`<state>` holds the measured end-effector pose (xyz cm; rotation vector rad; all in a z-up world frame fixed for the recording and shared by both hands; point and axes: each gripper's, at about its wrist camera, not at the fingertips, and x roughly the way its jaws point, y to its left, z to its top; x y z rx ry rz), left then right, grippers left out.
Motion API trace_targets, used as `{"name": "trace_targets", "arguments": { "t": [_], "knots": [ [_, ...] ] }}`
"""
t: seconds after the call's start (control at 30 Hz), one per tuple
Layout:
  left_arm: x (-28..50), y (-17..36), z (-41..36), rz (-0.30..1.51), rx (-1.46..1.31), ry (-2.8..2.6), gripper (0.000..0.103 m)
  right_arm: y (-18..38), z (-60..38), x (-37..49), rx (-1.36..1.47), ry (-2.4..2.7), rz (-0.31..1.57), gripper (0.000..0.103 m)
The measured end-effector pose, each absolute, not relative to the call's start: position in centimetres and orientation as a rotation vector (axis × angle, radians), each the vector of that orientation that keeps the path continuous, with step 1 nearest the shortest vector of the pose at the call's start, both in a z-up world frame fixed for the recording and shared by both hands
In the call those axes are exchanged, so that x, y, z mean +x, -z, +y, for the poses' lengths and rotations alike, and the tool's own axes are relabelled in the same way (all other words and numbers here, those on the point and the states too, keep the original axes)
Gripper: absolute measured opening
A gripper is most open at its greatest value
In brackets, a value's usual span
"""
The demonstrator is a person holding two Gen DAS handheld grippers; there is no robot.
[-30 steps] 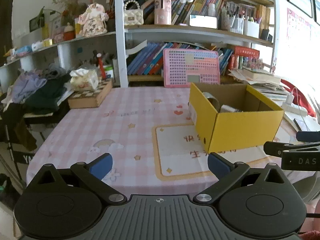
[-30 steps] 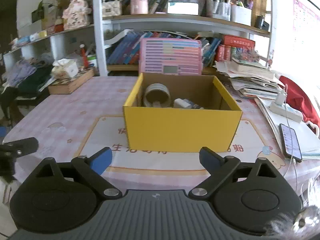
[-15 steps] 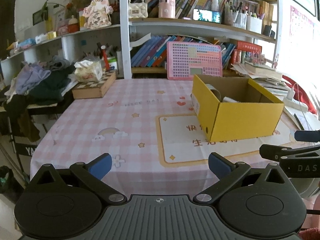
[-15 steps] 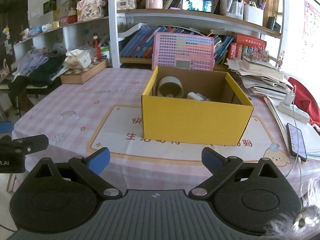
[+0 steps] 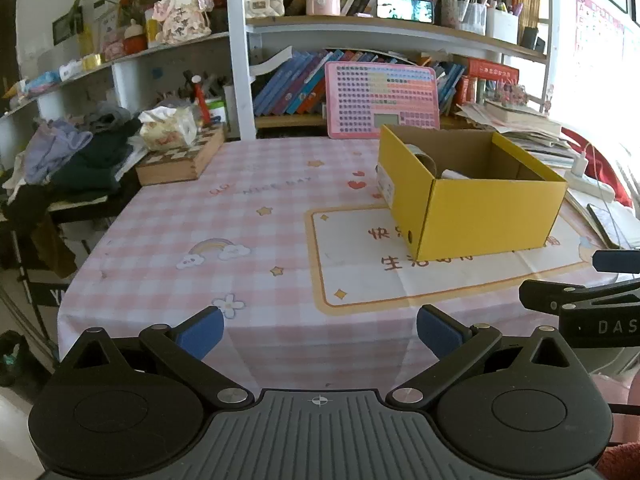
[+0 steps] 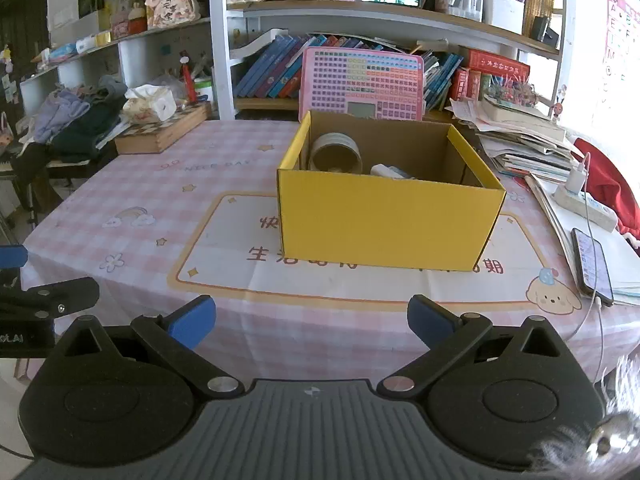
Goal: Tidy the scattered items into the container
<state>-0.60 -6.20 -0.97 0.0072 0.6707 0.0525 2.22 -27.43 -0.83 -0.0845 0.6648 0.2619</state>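
Box [image 6: 390, 228] beyond right tool [image 6: 311, 318]

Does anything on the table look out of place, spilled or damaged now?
Nothing stands out. The yellow box stands upright on the tablecloth, with a tape roll and a small white item inside it. Nothing is spilled.

Tablecloth [image 5: 256, 216]: "NICE DAY" in faint letters
Mat print [image 6: 384, 280]: Chinese characters, including "生" and "期"
Right gripper [image 5: 600, 320]: "DAS", cut off
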Motion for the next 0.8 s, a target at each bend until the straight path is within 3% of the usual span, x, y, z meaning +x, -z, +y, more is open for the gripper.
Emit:
{"name": "trace_targets", "arguments": {
  "t": [0.8],
  "knots": [
    [-0.77, 1.17, -6.37, 0.693, 0.002, -0.045, 0.103, 1.11, -27.49, 1.95, -0.081, -0.269, 0.676, 0.103]
  ]
}}
